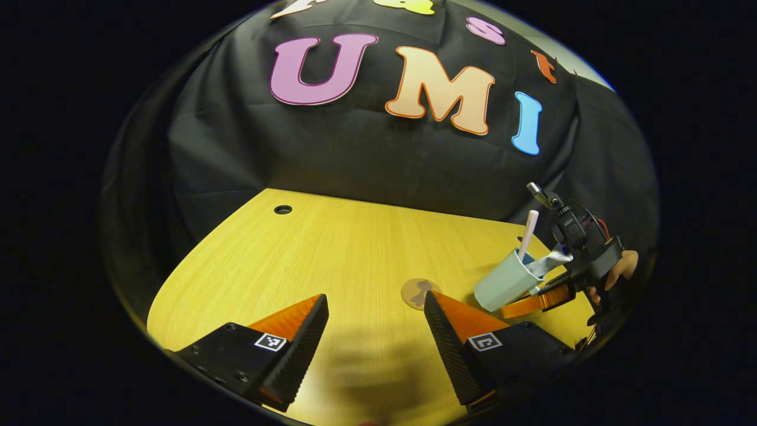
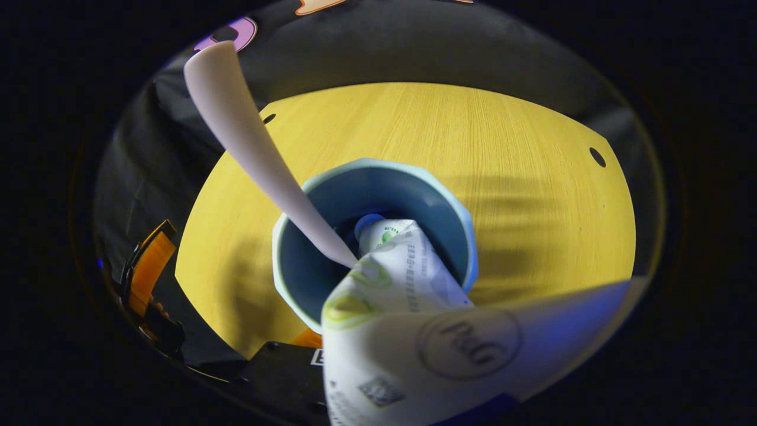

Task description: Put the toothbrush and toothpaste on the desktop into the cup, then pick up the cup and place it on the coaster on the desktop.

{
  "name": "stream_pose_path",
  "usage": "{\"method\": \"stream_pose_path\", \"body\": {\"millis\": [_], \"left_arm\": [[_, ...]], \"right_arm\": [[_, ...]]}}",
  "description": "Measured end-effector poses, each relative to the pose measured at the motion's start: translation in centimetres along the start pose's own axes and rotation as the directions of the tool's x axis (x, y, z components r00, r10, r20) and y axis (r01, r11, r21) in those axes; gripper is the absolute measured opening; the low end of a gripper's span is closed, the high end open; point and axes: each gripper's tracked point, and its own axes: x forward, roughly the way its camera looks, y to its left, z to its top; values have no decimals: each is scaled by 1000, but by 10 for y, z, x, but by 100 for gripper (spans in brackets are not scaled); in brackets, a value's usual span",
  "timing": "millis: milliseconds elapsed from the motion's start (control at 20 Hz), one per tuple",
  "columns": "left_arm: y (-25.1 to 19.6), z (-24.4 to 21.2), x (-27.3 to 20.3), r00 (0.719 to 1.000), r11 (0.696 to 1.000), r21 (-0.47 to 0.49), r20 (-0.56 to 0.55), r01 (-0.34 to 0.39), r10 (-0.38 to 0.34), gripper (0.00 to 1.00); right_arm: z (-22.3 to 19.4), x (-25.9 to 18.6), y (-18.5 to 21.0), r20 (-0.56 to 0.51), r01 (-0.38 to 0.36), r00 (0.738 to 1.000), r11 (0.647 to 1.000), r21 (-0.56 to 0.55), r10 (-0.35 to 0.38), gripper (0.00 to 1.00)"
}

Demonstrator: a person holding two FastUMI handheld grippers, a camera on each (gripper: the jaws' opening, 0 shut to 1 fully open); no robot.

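A: From the left gripper view, where does the pale blue-green plastic cup [image 1: 507, 284] stand?

B: At the right of the yellow wood-grain desktop [image 1: 331, 260], tilted, with the white toothbrush handle [image 1: 528, 234] sticking up out of it and the crumpled white toothpaste tube [image 1: 550, 261] poking over its rim. The small round tan coaster [image 1: 420, 292] lies just left of the cup, apart from it.

A: And the left gripper [image 1: 376, 331]?

B: Spread wide over bare desktop, grasping nothing.

A: The right gripper [image 1: 547, 299]?

B: It sits at the cup's base, a hand [image 1: 618, 273] behind it. Whether both fingers press the cup I cannot tell; the tube hides them in the right gripper view.

A: What does that view add?

B: It looks straight down into the cup [image 2: 378, 183]: the tube [image 2: 408, 296] goes cap-down to the bottom, and the toothbrush [image 2: 254, 148] leans against the rim on the left.
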Motion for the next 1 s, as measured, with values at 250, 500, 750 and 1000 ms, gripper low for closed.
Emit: {"method": "stream_pose_path", "body": {"millis": [250,500,750,1000], "left_arm": [[35,-2,6,1000,1000,-10,-19,5,-5,95],[66,-4,11,1000,1000,-11,-31,3,-3,95],[88,-8,16,999,999,-34,-46,-8,7,95],[88,-10,19,999,999,-38,-52,-9,7,95]], "right_arm": [[26,18,39,24,-23,999,998,51,22,67],[37,34,55,18,-15,1000,998,68,14,68],[36,52,52,-29,36,999,998,61,-34,68],[29,52,55,-61,20,998,997,80,-16,69]]}}
